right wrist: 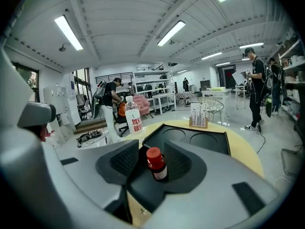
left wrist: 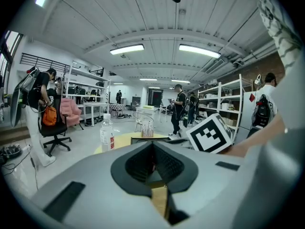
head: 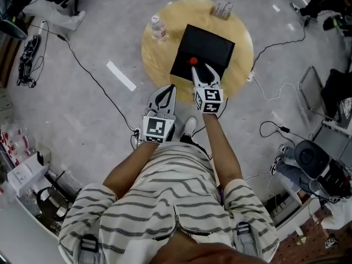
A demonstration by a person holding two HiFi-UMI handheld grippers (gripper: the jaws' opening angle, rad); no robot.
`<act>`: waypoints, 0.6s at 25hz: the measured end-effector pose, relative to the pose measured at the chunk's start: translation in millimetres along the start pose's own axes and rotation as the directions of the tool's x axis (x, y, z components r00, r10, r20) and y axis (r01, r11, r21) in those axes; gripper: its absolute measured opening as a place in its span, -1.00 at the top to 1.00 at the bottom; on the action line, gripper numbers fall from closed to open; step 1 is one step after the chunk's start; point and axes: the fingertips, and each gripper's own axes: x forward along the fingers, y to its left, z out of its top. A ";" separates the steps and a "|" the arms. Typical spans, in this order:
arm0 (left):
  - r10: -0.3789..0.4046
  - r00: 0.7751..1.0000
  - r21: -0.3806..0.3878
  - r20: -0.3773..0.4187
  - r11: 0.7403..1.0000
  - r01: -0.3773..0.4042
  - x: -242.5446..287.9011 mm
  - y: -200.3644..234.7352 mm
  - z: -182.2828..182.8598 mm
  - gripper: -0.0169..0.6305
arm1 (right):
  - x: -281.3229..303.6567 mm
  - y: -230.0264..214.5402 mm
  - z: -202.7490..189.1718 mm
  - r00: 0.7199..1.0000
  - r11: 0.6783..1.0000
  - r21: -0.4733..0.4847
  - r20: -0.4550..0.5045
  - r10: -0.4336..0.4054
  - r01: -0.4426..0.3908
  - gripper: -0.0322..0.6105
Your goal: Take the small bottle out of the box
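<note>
Head view: the red-capped small bottle (head: 193, 61) stands inside the black box (head: 212, 45) on the round worktop (head: 242, 48). The right gripper (head: 201, 69) reaches to it, and the left gripper (head: 166, 91) hangs near the worktop's edge.

Left gripper view: its fingers (left wrist: 143, 163) lie together, empty.

Right gripper view: the fingers (right wrist: 125, 161) stand apart either side of the bottle (right wrist: 157, 166), seemingly not pressing it. Nothing is lifted yet; clamping and raising remain.

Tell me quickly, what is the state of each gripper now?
Left gripper: closed, empty.
Right gripper: open, small bottle standing between its jaws, not gripped.
</note>
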 end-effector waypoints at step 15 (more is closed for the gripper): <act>0.017 1.000 0.002 -0.023 1.000 -0.017 -5.5 11.6 -10.3 0.88 | 31.3 0.5 -20.0 0.998 0.999 -0.029 -0.049 -0.026 0.025 0.33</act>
